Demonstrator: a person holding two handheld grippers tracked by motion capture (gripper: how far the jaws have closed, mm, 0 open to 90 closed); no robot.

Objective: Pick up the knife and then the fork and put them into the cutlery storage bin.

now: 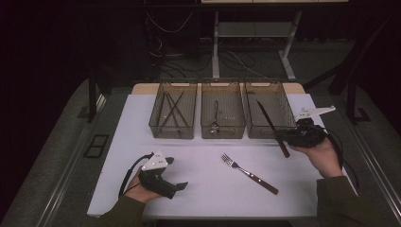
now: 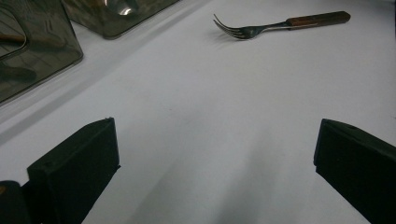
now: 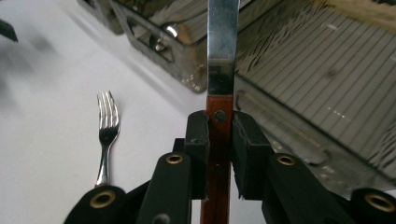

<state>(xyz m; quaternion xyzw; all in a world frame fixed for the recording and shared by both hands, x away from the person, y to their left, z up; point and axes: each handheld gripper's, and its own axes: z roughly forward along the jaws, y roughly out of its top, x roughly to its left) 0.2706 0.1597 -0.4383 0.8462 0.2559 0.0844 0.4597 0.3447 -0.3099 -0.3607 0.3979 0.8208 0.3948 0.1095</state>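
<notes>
My right tool [image 3: 219, 154] was clamped on the knife [image 1: 272, 126] by its wooden handle, blade over the right bin [image 1: 270, 94] for sorting, while my left tool [image 1: 176, 187] rested apart on the worktop [image 1: 208, 184].

Left gripper [image 2: 215, 154] jaws stand wide apart over bare white table [image 2: 196, 121]. Fork [image 2: 280, 24] beyond right jaw; smoky bins [image 2: 42, 51] beyond left jaw.

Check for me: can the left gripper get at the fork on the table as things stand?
Probably yes. The left gripper rests with its jaws open and nothing between them, and bare white table lies between it and the fork. The right gripper, holding the knife, is off to the side.
</notes>
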